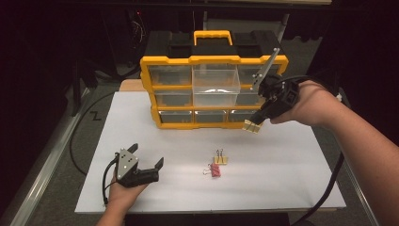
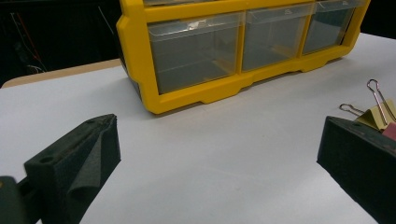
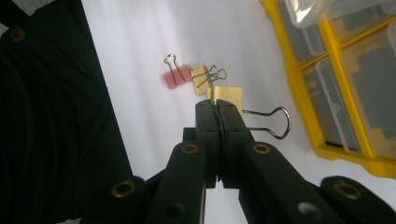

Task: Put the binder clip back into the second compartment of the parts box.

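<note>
High view: the right claw (image 1: pixel 258 123) holds a yellow binder clip (image 1: pixel 251 126) above the tabletop (image 1: pixel 291 179), just in front of the yellow organizer (image 1: pixel 214 60). Lift it to the pulled-out clear drawer (image 1: pixel 215 84). The left claw (image 1: pixel 147 160) rests wide open.

Left gripper view: keep this claw parked, clear of the loose clips (image 2: pixel 380 109).

Right gripper view: the jaws pinch the clip body; release only over the drawer.

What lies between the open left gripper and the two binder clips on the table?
Nothing: in the high view, bare white table separates the left gripper from the yellow clip and pink clip.
</note>
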Available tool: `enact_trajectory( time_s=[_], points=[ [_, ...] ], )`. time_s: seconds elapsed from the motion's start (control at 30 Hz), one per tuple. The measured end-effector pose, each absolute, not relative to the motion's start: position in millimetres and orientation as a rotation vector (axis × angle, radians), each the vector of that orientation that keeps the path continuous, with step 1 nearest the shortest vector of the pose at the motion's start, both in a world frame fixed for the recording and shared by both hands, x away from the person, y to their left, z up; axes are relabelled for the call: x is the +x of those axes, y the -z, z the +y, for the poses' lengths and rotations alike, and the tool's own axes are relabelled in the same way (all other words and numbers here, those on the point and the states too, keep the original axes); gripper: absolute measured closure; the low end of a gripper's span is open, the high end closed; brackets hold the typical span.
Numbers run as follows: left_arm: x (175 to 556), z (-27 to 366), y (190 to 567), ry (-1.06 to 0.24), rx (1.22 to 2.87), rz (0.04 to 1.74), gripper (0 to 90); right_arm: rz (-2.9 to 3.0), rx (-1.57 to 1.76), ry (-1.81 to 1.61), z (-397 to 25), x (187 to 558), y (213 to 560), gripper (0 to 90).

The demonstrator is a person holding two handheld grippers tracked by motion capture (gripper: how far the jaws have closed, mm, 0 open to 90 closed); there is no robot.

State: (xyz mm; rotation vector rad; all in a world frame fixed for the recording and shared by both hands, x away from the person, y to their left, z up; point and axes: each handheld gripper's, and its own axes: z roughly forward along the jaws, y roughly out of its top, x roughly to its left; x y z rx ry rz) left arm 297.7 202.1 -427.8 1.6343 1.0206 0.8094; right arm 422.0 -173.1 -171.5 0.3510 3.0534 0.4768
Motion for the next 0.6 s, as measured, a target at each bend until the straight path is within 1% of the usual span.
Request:
enact_trajectory(
  time_s=[0.6],
  points=[
    [297,203,428,-0.805,1.626,1.021,0.2,3.032,0.314,-0.462,-160,427,139,90.0]
  ],
)
